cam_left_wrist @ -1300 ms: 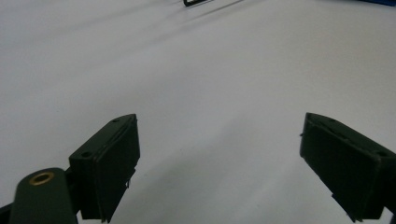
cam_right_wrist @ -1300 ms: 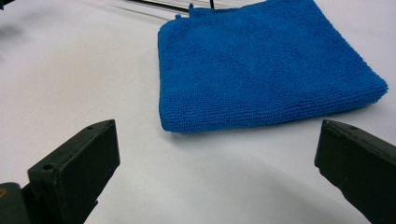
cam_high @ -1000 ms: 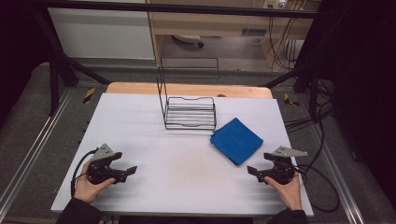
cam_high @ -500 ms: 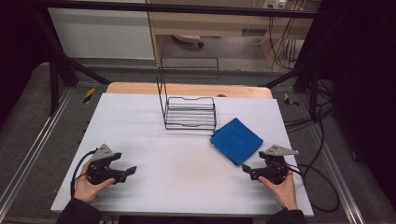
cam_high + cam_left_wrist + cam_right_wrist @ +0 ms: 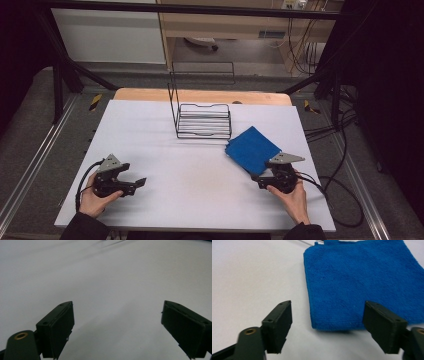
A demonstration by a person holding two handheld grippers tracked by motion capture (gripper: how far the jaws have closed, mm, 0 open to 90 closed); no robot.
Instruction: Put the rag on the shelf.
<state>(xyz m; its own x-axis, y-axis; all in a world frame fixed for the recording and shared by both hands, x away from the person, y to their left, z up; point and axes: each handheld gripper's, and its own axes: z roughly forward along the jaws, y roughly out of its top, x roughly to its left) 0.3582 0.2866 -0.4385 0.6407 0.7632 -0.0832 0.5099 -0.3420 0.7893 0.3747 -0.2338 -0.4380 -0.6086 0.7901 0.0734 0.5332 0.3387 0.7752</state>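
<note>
A folded blue cloth (image 5: 252, 149) lies flat on the white table (image 5: 200, 165), right of centre. My right gripper (image 5: 258, 179) rests low on the table at the cloth's near edge. In the right gripper view its jaws (image 5: 328, 317) have just been closing and stand apart on either side of the near edge of the blue cloth (image 5: 362, 282), pads clear of it. At the table's near left, my left gripper (image 5: 139, 183) is open over bare table. Its jaws (image 5: 117, 322) are wide apart with nothing between them.
A black wire rack (image 5: 204, 121) with a tall back frame stands at the middle rear, just left of the cloth's far corner. A wooden board edge (image 5: 150, 95) runs behind the table. Cables (image 5: 340, 185) hang off the right side.
My right gripper has slid forward and left up to the cloth's near edge, and its jaws have narrowed. The left gripper and the cloth have stayed where they were.
</note>
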